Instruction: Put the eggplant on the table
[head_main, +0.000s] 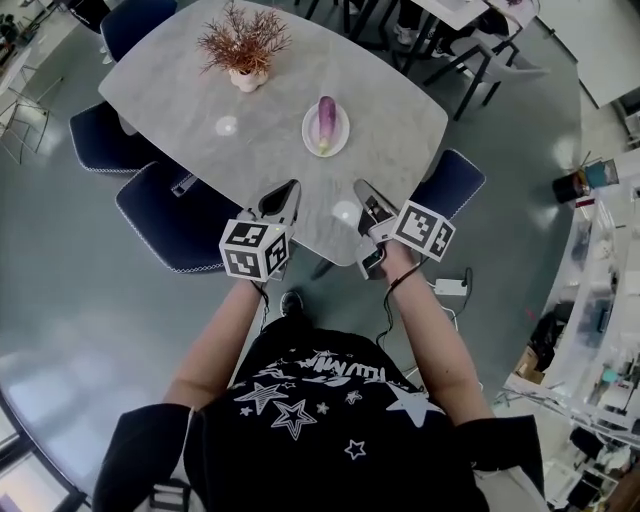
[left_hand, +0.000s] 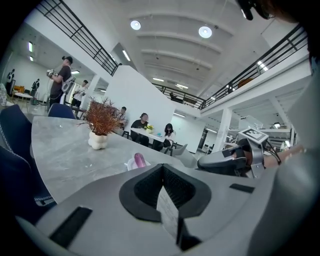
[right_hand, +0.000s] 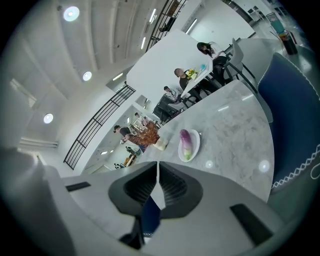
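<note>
A purple eggplant (head_main: 326, 113) with a green end lies on a white plate (head_main: 340, 136) near the middle of the grey marble table (head_main: 260, 150). Both grippers hover over the table's near edge, short of the plate. My left gripper (head_main: 289, 190) is shut and empty, and so is my right gripper (head_main: 362, 190). In the left gripper view the shut left gripper (left_hand: 161, 167) hides most of the eggplant (left_hand: 139, 159); the other gripper (left_hand: 225, 160) shows at the right. The right gripper (right_hand: 158, 165) points toward the eggplant (right_hand: 185, 144) on its plate (right_hand: 194, 148).
A dried plant in a white pot (head_main: 244, 50) stands at the table's far left. Dark blue chairs (head_main: 170, 215) (head_main: 450, 183) are tucked in round the table. People sit at another table (left_hand: 150, 135) in the background.
</note>
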